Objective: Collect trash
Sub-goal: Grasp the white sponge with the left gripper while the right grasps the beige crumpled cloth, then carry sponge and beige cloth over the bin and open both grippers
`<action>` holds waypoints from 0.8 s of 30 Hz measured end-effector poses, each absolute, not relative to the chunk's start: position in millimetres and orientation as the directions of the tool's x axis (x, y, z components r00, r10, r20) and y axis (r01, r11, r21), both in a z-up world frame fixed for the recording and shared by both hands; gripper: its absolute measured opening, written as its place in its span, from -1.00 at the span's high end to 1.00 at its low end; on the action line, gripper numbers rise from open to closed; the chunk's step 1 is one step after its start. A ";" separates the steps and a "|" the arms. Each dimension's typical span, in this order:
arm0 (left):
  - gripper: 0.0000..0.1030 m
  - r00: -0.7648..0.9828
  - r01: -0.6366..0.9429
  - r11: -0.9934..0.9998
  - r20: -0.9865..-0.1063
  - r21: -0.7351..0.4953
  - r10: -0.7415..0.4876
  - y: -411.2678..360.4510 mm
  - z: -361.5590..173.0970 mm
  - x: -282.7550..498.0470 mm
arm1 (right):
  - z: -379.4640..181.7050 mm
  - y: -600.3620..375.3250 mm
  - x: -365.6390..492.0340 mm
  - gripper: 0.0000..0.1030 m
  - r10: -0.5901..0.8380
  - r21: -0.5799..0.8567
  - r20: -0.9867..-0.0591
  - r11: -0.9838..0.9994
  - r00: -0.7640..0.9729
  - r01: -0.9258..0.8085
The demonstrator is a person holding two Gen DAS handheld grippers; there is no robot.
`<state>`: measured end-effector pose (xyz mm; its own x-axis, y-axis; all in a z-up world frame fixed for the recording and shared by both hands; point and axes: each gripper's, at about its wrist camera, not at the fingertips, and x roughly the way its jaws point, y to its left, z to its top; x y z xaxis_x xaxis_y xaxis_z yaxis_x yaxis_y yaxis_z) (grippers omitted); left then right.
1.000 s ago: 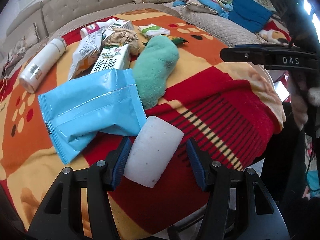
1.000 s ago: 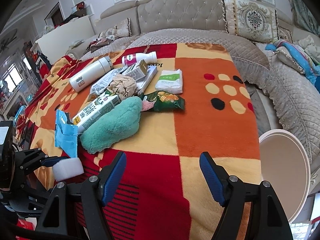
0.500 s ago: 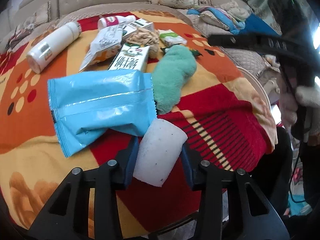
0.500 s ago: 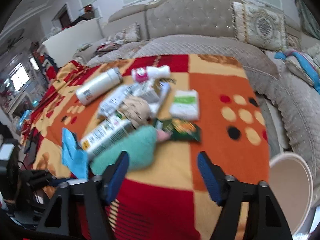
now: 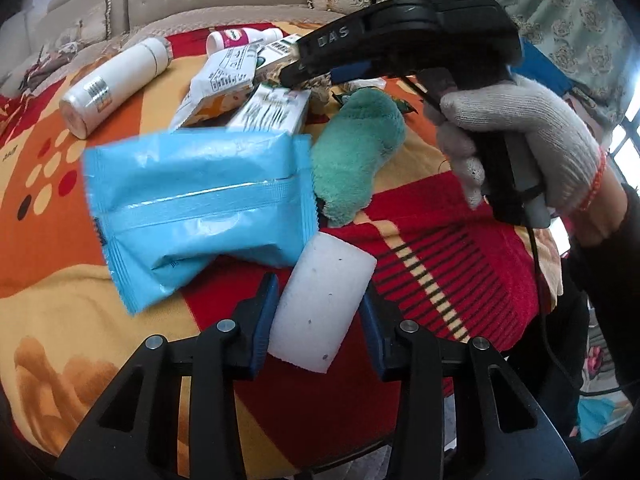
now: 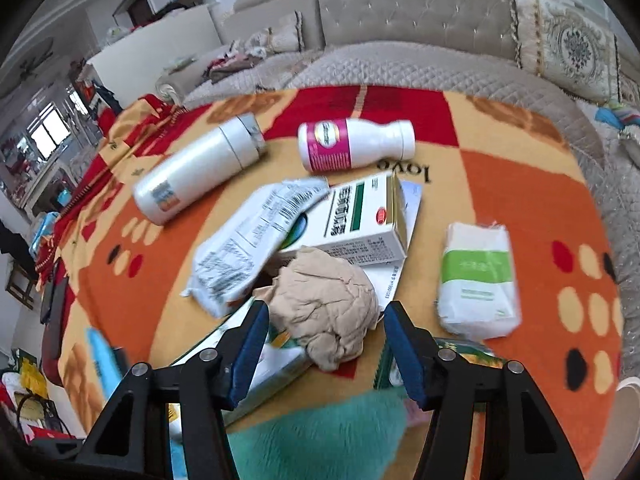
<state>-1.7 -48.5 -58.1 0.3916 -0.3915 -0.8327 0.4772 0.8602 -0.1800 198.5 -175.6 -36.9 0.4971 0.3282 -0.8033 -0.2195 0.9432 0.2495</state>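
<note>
We hold a white foam block (image 5: 320, 304) in our left gripper (image 5: 318, 312), the jaws closed against its two sides, its far end tipped away from us over the red part of the blanket (image 5: 440, 264) that covers the tabletop. Just beyond the block lies a light blue plastic pouch (image 5: 200, 200), its near corner touching the block's top edge. To the right of the pouch sits a green plush cloth (image 5: 356, 152), and behind both we see a drink carton (image 5: 276, 112), a white flask (image 5: 116, 84) lying on its side, and a small pink-labelled bottle (image 5: 240, 38).

Our right gripper (image 6: 326, 344) reaches in over the pile, held by our gloved right hand (image 5: 516, 136). Its jaws stand open on either side of a crumpled beige paper ball (image 6: 328, 312), and neither pad touches it as far as we can tell. The ball rests against a white medicine box (image 6: 360, 220) with a green stripe, and a crinkled white wrapper (image 6: 248, 248) lies to its left. A wrapped pack of tissues (image 6: 476, 276) with a green band sits apart to the right. The right wrist view shows the green cloth blurred along its bottom edge, just beneath the jaws. A beige tufted sofa (image 6: 400, 16) stands beyond the tabletop.
</note>
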 end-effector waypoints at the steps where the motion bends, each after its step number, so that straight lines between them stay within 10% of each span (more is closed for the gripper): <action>1: 0.27 0.384 0.474 0.861 -0.836 -0.185 -0.392 -48.3 -59.8 -0.5 | -36.3 -178.7 198.2 0.39 0.350 0.277 -0.791 0.936 0.502 -0.216; 24: 0.40 0.394 0.497 0.836 -0.798 -0.233 -0.457 -94.0 -20.8 -16.0 | 19.6 -257.7 66.4 0.44 0.309 0.228 -0.711 0.951 0.632 -0.209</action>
